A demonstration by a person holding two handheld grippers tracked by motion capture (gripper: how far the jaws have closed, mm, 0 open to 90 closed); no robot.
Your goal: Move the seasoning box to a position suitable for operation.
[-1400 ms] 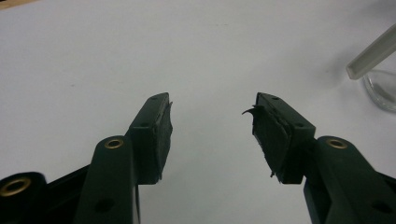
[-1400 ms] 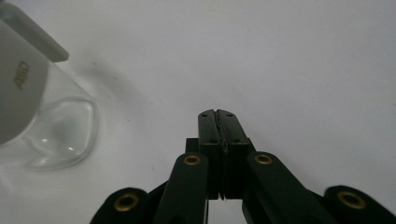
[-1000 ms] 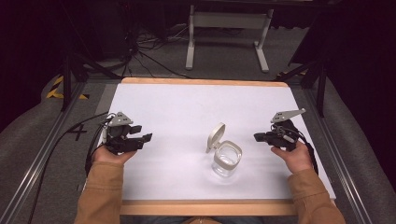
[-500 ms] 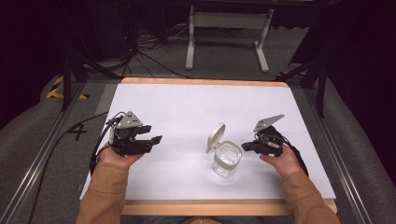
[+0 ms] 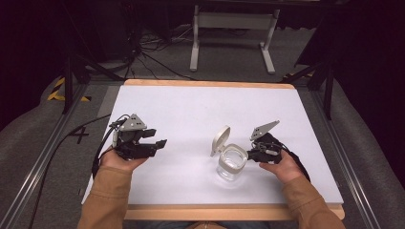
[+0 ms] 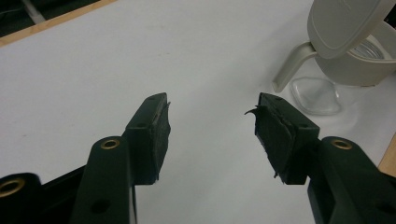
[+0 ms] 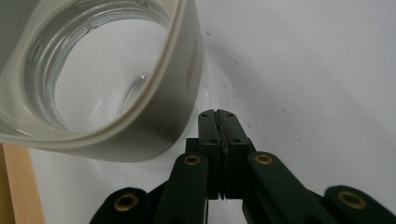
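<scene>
One clear glass jar (image 5: 231, 164) with a cream collar, upright on the white tabletop (image 5: 200, 114), right of centre and toward the near edge. Hinged cream lid (image 5: 220, 138) flipped up and tilted back on the jar's left side; mouth uncovered. Right claw (image 5: 251, 153) just beside the jar's right side, at collar height, pressed fully together with nothing between the pads; touching the collar or not, cannot tell. Right hand (image 5: 279, 164) behind it, tan sleeve below. Left claw (image 5: 160, 142) well apart from the jar, near the left edge, spread wide and empty, pointed toward the jar. Black cable (image 5: 71, 138) off over the left edge.
</scene>
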